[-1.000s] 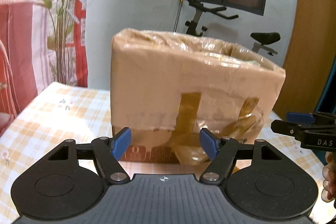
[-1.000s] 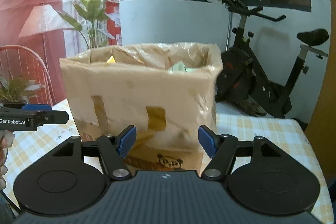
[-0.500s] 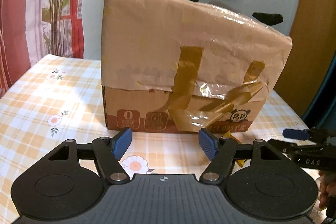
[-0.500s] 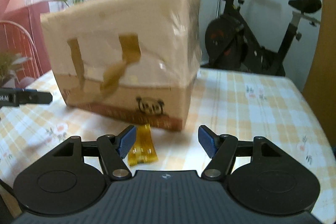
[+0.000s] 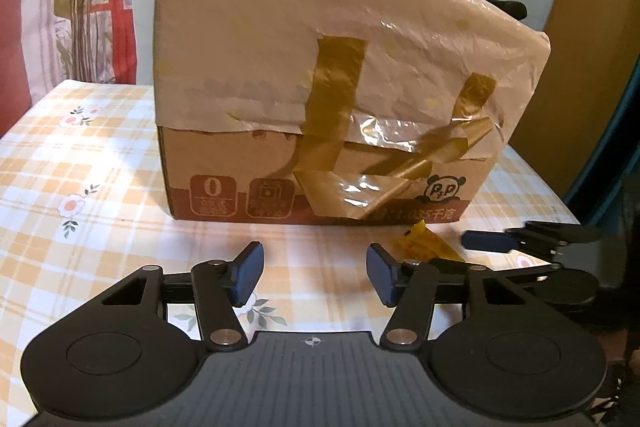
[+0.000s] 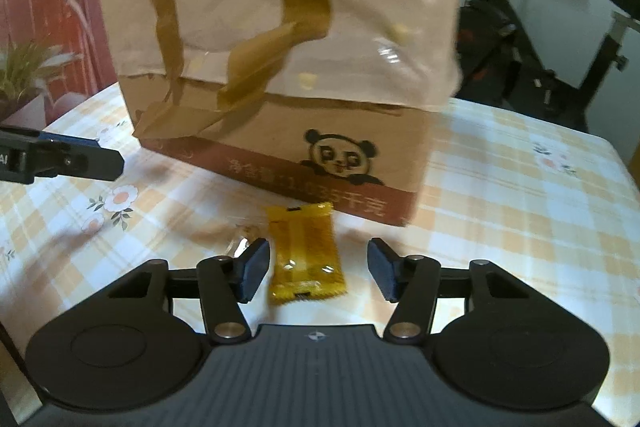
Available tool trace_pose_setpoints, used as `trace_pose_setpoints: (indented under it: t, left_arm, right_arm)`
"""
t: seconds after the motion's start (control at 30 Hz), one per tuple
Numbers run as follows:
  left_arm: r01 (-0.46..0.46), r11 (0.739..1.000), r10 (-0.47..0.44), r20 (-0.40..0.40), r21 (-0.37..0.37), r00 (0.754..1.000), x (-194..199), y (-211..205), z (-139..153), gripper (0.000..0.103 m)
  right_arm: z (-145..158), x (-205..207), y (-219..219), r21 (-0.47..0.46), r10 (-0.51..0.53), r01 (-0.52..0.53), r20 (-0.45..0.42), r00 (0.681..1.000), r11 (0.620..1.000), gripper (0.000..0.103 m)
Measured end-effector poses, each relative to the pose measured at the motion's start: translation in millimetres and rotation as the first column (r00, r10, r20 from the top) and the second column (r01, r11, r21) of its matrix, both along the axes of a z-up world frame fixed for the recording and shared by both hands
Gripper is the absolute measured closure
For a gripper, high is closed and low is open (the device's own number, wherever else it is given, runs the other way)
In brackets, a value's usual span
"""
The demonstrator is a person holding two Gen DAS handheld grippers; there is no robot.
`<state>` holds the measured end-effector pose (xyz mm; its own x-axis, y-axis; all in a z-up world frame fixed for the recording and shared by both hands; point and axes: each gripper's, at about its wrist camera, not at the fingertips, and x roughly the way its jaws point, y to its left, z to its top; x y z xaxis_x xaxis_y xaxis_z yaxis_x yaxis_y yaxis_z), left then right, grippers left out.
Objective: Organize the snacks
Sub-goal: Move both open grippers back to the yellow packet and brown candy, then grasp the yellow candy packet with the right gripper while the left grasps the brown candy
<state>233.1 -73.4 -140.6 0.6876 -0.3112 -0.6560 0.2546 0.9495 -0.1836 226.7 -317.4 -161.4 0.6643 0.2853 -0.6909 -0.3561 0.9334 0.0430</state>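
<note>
Snack packet [image 6: 305, 250], yellow and flat, lies on the checked table [image 6: 520, 211] just in front of the taped cardboard box [image 6: 280, 67], between the spread fingers of the right claw [image 6: 316, 269], which grips nothing. Left claw [image 5: 314, 279] hovers nearby over the table, its fingers likewise apart and empty, facing the box.
</note>
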Motion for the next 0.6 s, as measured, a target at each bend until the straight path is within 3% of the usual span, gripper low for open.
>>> trace_pose_setpoints:
  t: [0.07, 0.2, 0.43, 0.6]
  left_arm:
    - [0.007, 1.000, -0.007, -0.010, -0.002, 1.000, 1, -3, -2, 0.046]
    - [0.034, 0.999, -0.034, -0.036, -0.006, 0.999, 3, -11, -7, 0.046]
    - [0.101, 0.995, -0.102, -0.103, -0.018, 0.989, 15, -42, -20, 0.047]
    - [0.123, 0.992, -0.124, -0.125, -0.013, 0.984, 18, -65, -28, 0.050]
  right_arm:
    - [-4, 4, 5, -0.010, 0.026, -0.026, 0.000, 1.000, 1.000, 0.046]
    - [-12, 7, 3, -0.023, 0.021, -0.022, -0.004, 1.000, 1.000, 0.063]
    - [-13, -8, -15, 0.059, -0.044, 0.042, 0.024, 0.999, 0.997, 0.064]
    - [-11, -6, -22, 0.056, -0.142, 0.139, 0.046, 0.989, 0.989, 0.065]
